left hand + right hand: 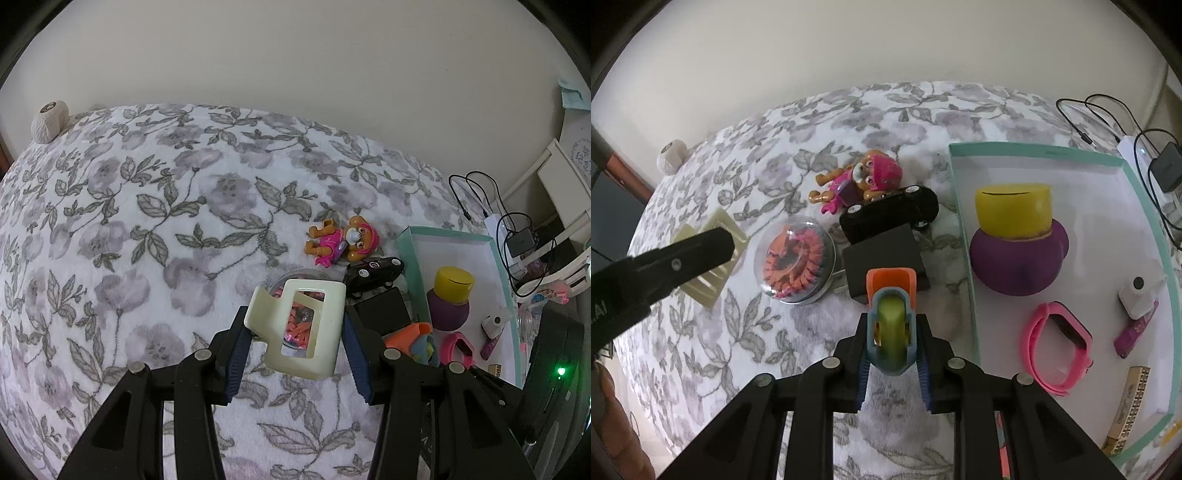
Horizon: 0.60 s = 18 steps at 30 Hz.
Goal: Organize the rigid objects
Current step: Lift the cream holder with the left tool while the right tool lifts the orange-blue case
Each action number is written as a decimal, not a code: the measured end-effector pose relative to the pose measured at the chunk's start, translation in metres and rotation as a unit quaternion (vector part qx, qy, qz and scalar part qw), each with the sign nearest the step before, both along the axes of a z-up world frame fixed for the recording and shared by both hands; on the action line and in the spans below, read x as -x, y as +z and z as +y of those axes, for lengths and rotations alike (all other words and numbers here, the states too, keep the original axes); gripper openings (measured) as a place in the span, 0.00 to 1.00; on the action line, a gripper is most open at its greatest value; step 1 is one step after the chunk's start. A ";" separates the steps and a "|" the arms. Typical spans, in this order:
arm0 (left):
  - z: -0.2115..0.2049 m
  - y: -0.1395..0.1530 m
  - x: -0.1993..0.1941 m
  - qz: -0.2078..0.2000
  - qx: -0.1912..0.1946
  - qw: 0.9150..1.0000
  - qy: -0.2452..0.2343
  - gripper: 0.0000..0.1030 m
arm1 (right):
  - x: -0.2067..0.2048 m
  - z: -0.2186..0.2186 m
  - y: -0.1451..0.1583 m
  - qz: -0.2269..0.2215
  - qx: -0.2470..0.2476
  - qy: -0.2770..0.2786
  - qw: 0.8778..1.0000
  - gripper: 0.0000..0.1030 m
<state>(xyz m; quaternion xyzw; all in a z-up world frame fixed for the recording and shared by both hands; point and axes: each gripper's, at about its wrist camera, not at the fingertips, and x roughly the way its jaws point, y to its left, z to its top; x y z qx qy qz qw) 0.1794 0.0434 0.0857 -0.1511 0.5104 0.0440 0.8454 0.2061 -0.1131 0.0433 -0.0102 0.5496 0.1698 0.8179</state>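
My left gripper (295,321) is shut on a cream plastic frame piece (332,325), held just over the floral blanket (147,221); the right wrist view shows this piece (701,288) under a black finger (683,258). My right gripper (892,332) is shut on an orange, blue-grey and green wheel toy (890,314), left of the teal box (964,206). Between the grippers lie a clear dome (796,258) with orange and pink contents, a black block (882,254), a black toy car (890,214) and a pink-clad dog figure (860,181).
The teal box holds a purple pot with a yellow lid (1015,251), a pink wristband (1056,350), a small white toy (1137,295) and a magenta piece (1134,332). Cables and a power strip (1145,158) lie beyond it. A pale ball (50,123) sits at the far left.
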 end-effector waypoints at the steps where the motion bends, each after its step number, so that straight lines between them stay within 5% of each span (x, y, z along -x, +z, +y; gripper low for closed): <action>1: 0.000 0.000 0.000 0.000 0.000 1.000 0.000 0.49 | 0.000 -0.001 0.000 -0.001 -0.003 -0.001 1.000 0.22; 18: 0.000 0.006 0.003 -0.012 0.000 1.000 0.002 0.49 | -0.001 0.004 0.001 -0.013 0.007 0.001 1.000 0.22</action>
